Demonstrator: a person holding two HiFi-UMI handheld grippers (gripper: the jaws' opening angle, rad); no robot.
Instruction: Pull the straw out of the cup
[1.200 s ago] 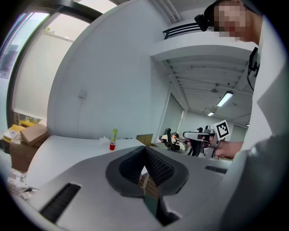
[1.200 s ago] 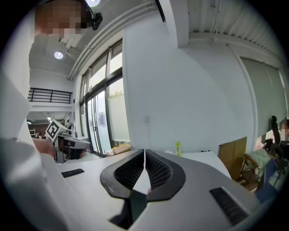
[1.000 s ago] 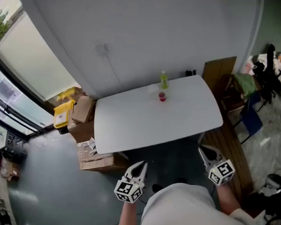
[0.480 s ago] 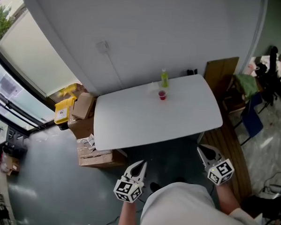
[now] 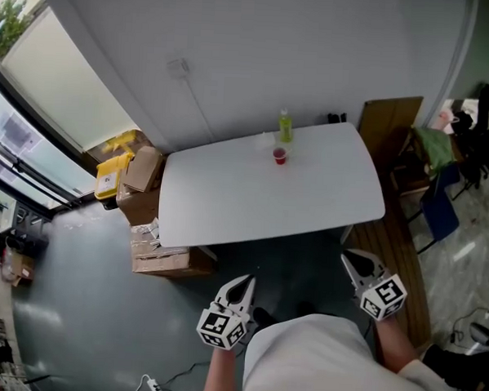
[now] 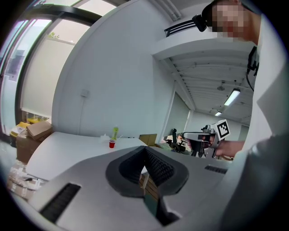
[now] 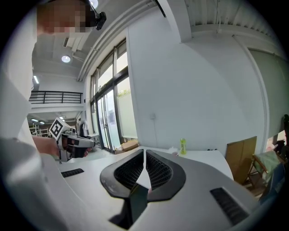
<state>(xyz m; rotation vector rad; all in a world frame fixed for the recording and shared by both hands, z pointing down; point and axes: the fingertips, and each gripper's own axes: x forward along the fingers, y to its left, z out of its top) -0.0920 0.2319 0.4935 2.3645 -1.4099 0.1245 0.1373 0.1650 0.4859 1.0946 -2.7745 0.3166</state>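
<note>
A small red cup (image 5: 279, 155) stands near the far edge of the white table (image 5: 227, 206), just in front of a green bottle (image 5: 286, 126). Any straw in it is too small to make out. The left gripper view shows the cup (image 6: 111, 144) and bottle (image 6: 115, 132) far off. Both grippers are held short of the table's near edge. My left gripper (image 5: 242, 280) is shut with nothing in it, and so is my right gripper (image 5: 350, 258). In the right gripper view only the bottle (image 7: 182, 146) shows; the cup is hidden.
Cardboard boxes (image 5: 161, 256) and a yellow box (image 5: 110, 187) sit on the floor left of the table. A wooden board (image 5: 391, 125) leans at its right end, with chairs and clutter (image 5: 442, 160) beyond. A cable lies on the grey floor (image 5: 75, 304).
Both grippers have edged forward toward the table with the person, and the table's near edge sits a little closer. Both jaws stay shut.
</note>
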